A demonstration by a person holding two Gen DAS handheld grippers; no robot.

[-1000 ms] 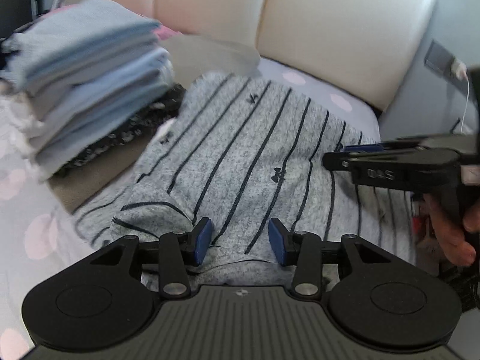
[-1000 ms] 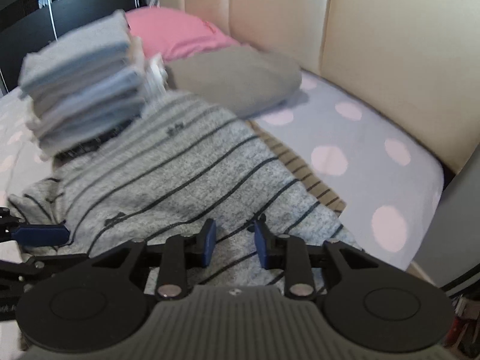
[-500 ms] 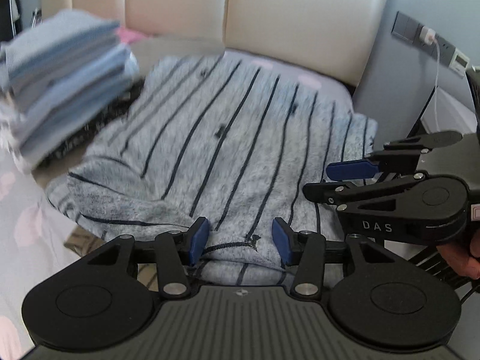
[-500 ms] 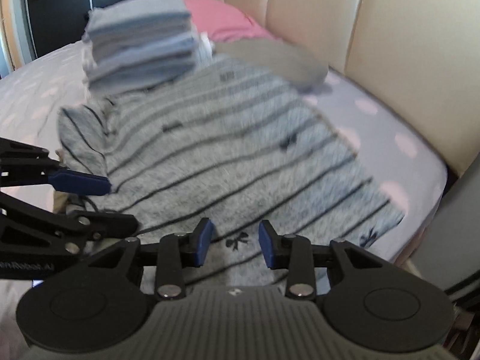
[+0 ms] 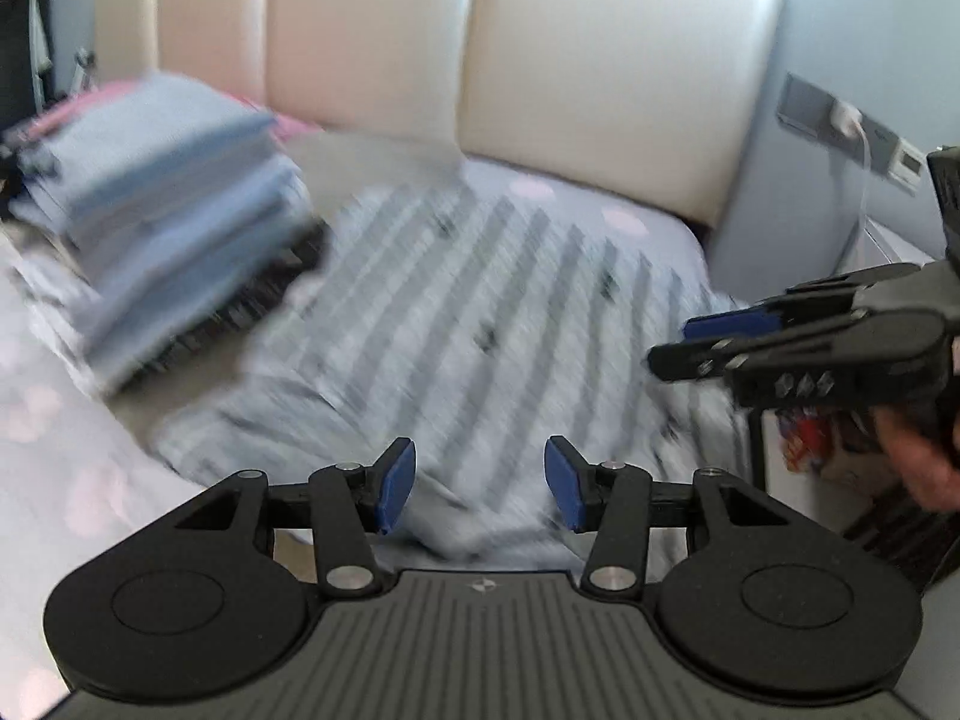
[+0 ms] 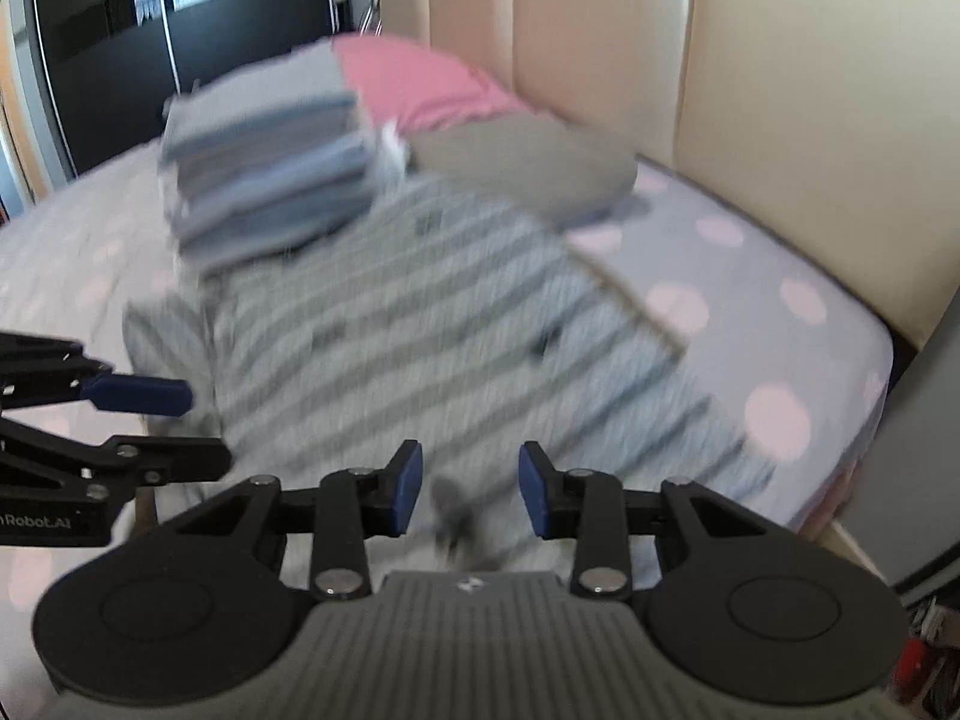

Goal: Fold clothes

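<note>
A grey knit garment with dark stripes [image 5: 492,324] lies spread on the bed, blurred by motion. My left gripper [image 5: 480,492] is open above its near edge; cloth shows in the gap, and the pads stand clear of it. To the right, the right gripper [image 5: 690,342] hovers over the garment's right side, with a hand [image 5: 918,462] behind it. In the right wrist view the right gripper [image 6: 470,489] is open over the garment [image 6: 420,348], with the left gripper [image 6: 198,426] at the left edge. A stack of folded clothes [image 5: 168,222] sits beside the garment.
The stack [image 6: 270,168] stands at the garment's far left, with a grey pillow [image 6: 528,162] and a pink pillow [image 6: 420,84] behind it. A cream headboard [image 5: 600,60] backs the dotted sheet [image 6: 750,312]. A brown striped cloth [image 6: 630,306] pokes out beneath the garment. A wall socket [image 5: 846,117] is at right.
Both views have drawn back and upward from the garment, so more of it shows. It lies flatter than a second ago. Both grippers stay open.
</note>
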